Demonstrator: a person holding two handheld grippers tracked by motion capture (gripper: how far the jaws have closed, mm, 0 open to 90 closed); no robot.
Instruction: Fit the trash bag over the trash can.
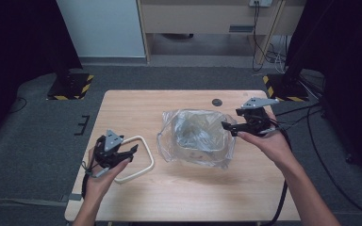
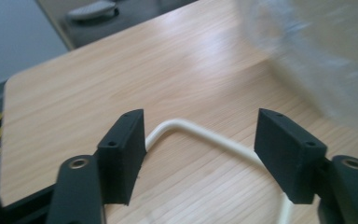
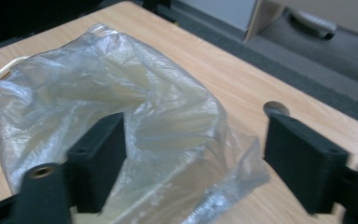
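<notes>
Your clear plastic bag sits crumpled and puffed up near the middle of the surface, its mouth gaping upward and a pale boxy shape showing dimly through the film. Its skin is wrinkled and glossy. To the left of the bag, you have a cream-coloured loop of thin rounded bar lying flat, bent into a rough rectangle, just beside the bag's left edge but apart from it.

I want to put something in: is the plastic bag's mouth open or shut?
Open. The plastic bag lies on the table with its mouth gaping; its hollow inside shows from above.
</notes>
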